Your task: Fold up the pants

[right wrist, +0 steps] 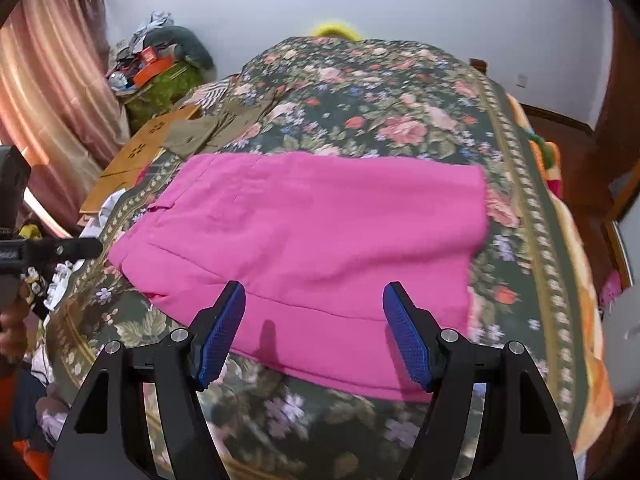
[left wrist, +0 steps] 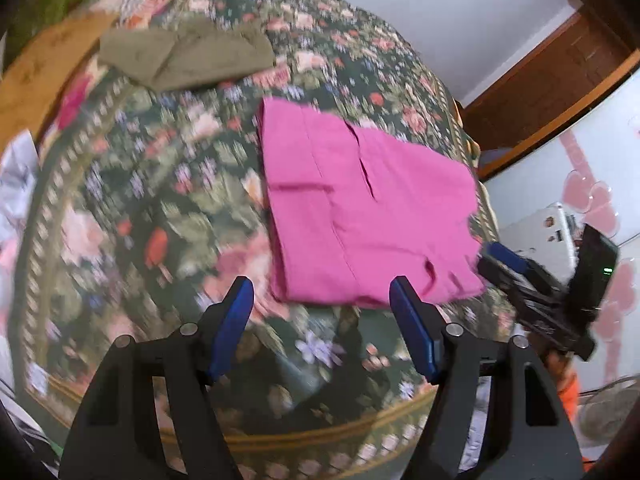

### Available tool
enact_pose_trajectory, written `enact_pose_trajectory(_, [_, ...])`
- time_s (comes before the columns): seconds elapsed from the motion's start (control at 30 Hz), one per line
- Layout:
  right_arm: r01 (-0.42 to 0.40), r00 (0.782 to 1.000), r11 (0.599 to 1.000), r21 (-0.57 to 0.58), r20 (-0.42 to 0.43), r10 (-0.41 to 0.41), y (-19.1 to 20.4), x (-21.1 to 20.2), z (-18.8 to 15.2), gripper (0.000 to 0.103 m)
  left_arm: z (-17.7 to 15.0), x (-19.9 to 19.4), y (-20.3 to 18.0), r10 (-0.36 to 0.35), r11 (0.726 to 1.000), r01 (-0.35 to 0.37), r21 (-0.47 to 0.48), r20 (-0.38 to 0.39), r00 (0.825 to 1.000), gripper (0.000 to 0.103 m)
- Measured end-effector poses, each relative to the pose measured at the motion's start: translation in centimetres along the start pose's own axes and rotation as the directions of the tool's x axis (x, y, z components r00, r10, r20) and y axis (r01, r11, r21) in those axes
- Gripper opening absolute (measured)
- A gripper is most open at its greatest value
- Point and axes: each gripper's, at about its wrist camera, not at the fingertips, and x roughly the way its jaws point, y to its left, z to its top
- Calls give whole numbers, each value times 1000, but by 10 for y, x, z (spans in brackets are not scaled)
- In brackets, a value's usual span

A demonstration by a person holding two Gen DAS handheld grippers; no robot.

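Pink pants (left wrist: 360, 208) lie folded into a flat rectangle on the floral bedspread (left wrist: 152, 208). My left gripper (left wrist: 322, 292) hovers open just short of their near edge, touching nothing. At the right of that view, my right gripper (left wrist: 490, 254) sits by the pants' right corner. In the right wrist view the pink pants (right wrist: 312, 240) fill the middle. My right gripper (right wrist: 314, 292) stands open above their near edge, with nothing between its blue pads (right wrist: 224, 328). The left gripper (right wrist: 86, 249) shows at the left edge, beside the pants' left end.
An olive garment (left wrist: 188, 56) lies folded at the bed's far left, also visible as the olive garment (right wrist: 196, 132). A wooden board (right wrist: 148, 144) and a cluttered pile (right wrist: 156, 68) stand beyond the bed's left side by a curtain (right wrist: 48, 92). The bed's right edge (right wrist: 560, 260) drops off near wooden furniture.
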Motion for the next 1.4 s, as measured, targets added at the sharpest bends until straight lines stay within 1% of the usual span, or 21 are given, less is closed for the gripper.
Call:
enact_pose_trajectory(0.1, [-24,999,999,23,-40,25,1,19,-4,68,-9,10,0,-88,995,85,-49,-67,994,70])
enact_pose_trajectory(0.13, [-33,998,999,39,-60,35,0,27,-6,68,-11,16,1,-148,986,140,-90,-94,984,70])
enact_pose_trajectory(0.17, [-37,996,998,50,-74,41,-2,31,-8,68,-11,18,3,-166,982,156,-109,-94,982,70])
enact_pose_trajectory(0.2, [-42,995,997,63,-88,48,-4,36,-10,68,-10,19,4,-174,980,163,-118,-89,981,70])
enact_pose_trajectory(0.3, [-59,995,996,64,-76,63,-5,35,-14,68,-3,28,10,-215,964,197,-180,-86,973,70])
enact_pose_trajectory(0.43, [-82,993,994,73,-78,88,-7,32,-15,69,7,43,14,-226,952,206,-226,-67,972,70])
enact_pose_trajectory(0.5, [-86,993,994,68,-80,92,-6,32,-17,69,12,47,13,-204,950,186,-251,-45,978,69])
enact_pose_trajectory(0.53, [-86,993,994,64,-80,91,-6,33,-17,69,14,50,11,-173,953,158,-258,-34,984,68])
enact_pose_trajectory(0.57, [-85,993,995,61,-79,89,-6,34,-17,69,16,50,8,-140,960,129,-248,-27,990,59])
enact_pose_trajectory(0.6, [-82,993,995,57,-79,87,-5,34,-17,70,19,52,5,-92,969,85,-233,-20,996,43])
enact_pose_trajectory(0.63, [-79,993,995,52,-78,83,-5,35,-17,70,21,53,0,-24,980,21,-200,-14,1000,37])
enact_pose_trajectory(0.7, [-79,994,996,51,-75,83,-5,34,-17,69,23,55,-4,15,985,-15,-172,-2,1000,28])
enact_pose_trajectory(0.77, [-83,994,995,58,-73,87,-6,33,-17,68,24,55,-13,59,990,-56,-129,16,998,24])
enact_pose_trajectory(0.9, [-84,993,994,64,-74,89,-8,30,-18,66,27,52,-21,124,991,-120,-57,63,990,22])
enact_pose_trajectory(1.0, [-84,993,995,58,-74,89,-8,26,-21,66,23,34,-18,202,979,-203,-7,131,970,20])
enact_pose_trajectory(1.1, [-89,994,995,47,-65,91,-7,21,-25,65,19,16,-9,280,957,-289,23,196,940,20])
enact_pose_trajectory(1.2, [-59,995,997,39,-73,62,-7,21,-30,65,17,-1,9,359,928,-372,12,237,903,19])
enact_pose_trajectory(1.23, [-55,996,998,44,-70,58,-7,21,-31,65,17,-6,14,393,913,-407,4,253,884,18])
enact_pose_trajectory(1.3, [-43,997,998,38,-55,45,-6,21,-35,65,17,-16,21,429,894,-448,3,279,859,18])
enact_pose_trajectory(1.33, [-32,998,999,31,-53,34,-4,21,-35,66,18,-22,22,434,890,-456,6,294,852,18])
enact_pose_trajectory(1.4, [-25,998,999,30,-51,26,-3,21,-35,68,21,-31,17,420,892,-452,32,316,851,18])
